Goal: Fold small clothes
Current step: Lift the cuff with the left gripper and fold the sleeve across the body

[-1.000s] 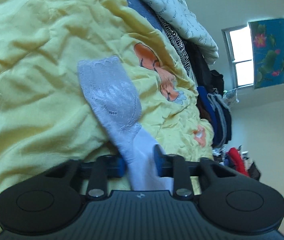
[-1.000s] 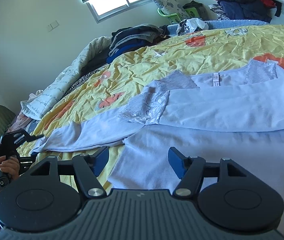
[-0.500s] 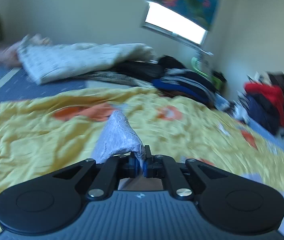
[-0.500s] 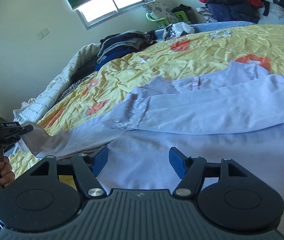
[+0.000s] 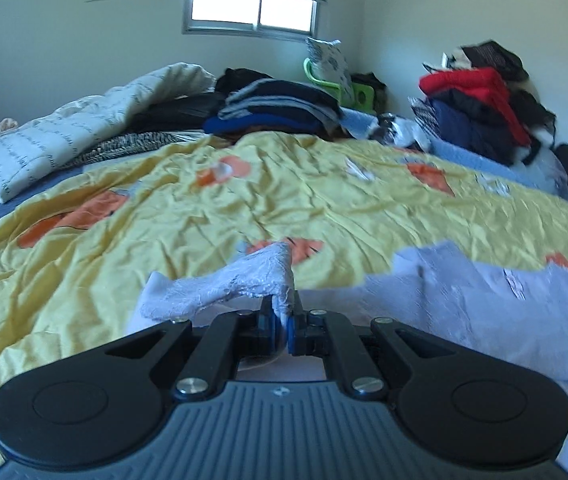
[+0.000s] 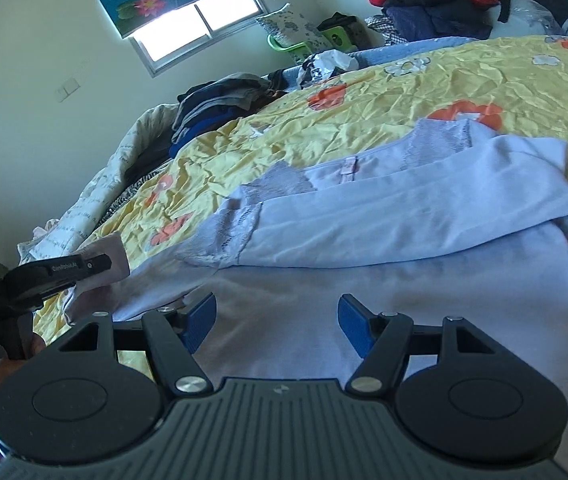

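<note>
While my left gripper (image 5: 282, 322) pinches the lace cuff of the pale lilac long-sleeved top (image 6: 404, 240), lifting that sleeve (image 5: 223, 286) off the crumpled yellow bedspread with orange flowers (image 5: 203, 216), my right gripper (image 6: 277, 322) hovers with its blue pads wide apart over the top's body, holding nothing. Its other sleeve lies folded across the chest.

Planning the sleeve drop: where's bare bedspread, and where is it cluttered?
Bare yellow bedspread runs between the lavender shirt and the dark folded stack; more lies left of the sleeve pinched in the left tool. Crowded: the stack, white quilt, red-topped pile.
</note>
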The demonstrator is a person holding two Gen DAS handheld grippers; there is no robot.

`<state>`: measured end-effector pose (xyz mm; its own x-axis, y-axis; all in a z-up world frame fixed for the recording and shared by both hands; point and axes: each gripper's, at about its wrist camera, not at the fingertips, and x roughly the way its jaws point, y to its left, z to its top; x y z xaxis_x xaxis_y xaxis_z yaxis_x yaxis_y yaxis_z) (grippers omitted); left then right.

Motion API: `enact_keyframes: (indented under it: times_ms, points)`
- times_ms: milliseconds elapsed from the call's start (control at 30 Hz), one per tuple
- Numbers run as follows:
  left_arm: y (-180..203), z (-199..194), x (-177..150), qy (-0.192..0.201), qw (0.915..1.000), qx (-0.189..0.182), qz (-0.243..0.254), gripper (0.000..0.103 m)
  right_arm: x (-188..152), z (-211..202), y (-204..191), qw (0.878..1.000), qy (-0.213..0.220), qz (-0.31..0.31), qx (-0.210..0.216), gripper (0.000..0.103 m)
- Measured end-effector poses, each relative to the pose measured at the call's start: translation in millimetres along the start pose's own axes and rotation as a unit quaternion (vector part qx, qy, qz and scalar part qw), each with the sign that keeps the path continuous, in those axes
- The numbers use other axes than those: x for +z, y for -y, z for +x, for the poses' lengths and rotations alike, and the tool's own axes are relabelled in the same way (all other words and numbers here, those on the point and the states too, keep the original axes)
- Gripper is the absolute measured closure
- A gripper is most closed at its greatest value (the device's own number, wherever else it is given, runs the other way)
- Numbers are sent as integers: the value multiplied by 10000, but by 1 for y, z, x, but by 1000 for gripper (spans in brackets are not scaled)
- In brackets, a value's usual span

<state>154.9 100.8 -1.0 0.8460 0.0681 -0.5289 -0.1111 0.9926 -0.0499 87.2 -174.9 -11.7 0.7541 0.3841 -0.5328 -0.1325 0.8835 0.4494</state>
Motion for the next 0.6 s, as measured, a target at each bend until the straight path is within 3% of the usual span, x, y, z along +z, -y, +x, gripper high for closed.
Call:
enact_keyframes:
  times_ms: [600]
  points:
    - [66,1,-3,182,9966,-49,802,98,-6,-12,32,9994,125,271,-194,32]
